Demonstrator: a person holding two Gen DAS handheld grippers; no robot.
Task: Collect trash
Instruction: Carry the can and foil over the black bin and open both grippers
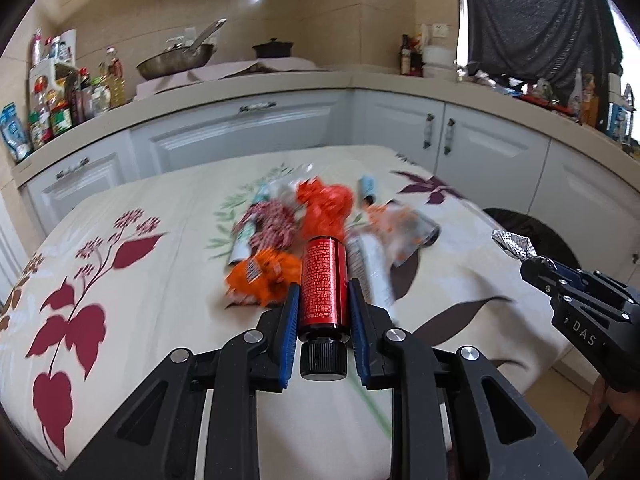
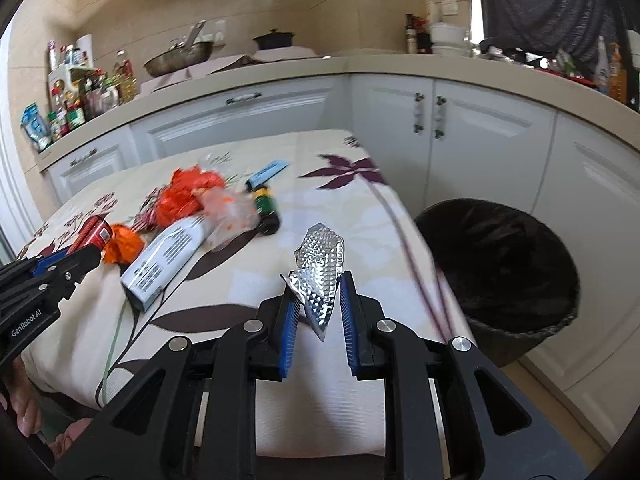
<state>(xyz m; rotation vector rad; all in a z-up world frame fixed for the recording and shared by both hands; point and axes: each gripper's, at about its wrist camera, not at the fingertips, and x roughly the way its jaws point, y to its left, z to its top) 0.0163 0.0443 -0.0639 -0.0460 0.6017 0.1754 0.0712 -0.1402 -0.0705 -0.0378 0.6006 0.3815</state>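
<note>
So, risk rundown, big things first. Desk covered in a cream floral-print cloth (image 2: 328, 216) carries the remaining trash pile; round black bin with a black liner (image 2: 500, 276) stands on the floor just beside the desk's right edge, mouth open upward.

Left gripper (image 1: 323, 308): fingers closed on a red metallic cylindrical bottle with a black screw cap (image 1: 323, 280), cap toward the camera, body sticking out past the fingertips, lifted clear of the cloth. Smooth round metal between flat blue pads; likely to slide or pivot nose-down if swung fast. The bin is on the far side of this hand, so the carry crosses the right gripper's path; collision risk.

Right gripper (image 2: 320, 304): fingers closed on a crumpled piece of silver embossed foil (image 2: 322, 268), pinched at its lower part, most of it standing free above the pads. It hangs over the desk near the right edge, not yet over the bin. Thin, light scrap; could tear, slip out, or stick to a pad on release and miss the bin.

Left on the cloth: a white-and-blue flat carton (image 2: 168, 256), orange-red crumpled plastic bag (image 2: 184, 196), dark green bottle (image 2: 266, 204), small orange wrapper (image 2: 124, 246). Loose and close together; a low pass could knock them off the desk. Pile is blurred in the left wrist view, so finer detail can't be told.
</note>
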